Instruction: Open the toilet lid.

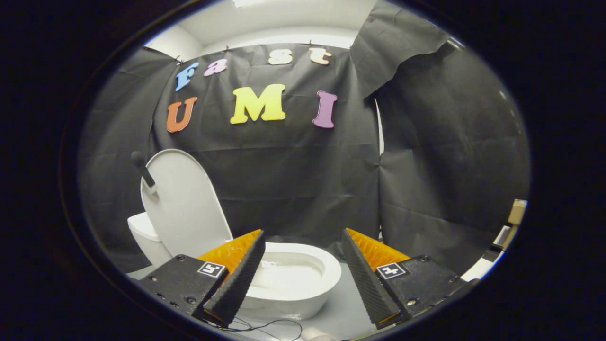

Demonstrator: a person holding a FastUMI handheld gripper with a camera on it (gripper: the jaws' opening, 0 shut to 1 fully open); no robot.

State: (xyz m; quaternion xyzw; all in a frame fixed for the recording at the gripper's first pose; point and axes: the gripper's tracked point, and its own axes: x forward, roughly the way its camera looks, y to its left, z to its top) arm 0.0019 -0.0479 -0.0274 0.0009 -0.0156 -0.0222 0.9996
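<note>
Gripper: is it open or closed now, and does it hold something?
Gripper: open, holding nothing; the toilet bowl lies beyond its fingers, lid already raised.

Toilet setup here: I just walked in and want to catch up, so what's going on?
A person is working a hand-held tool in front of a small white toilet. The toilet lid already stands upright with a dark handle on it, and the bowl is uncovered. The tool's fingers are spread apart, holding nothing, with the bowl just ahead of them.

Black cloth wall hangs behind a pale grey floor, white ceiling above.
</note>
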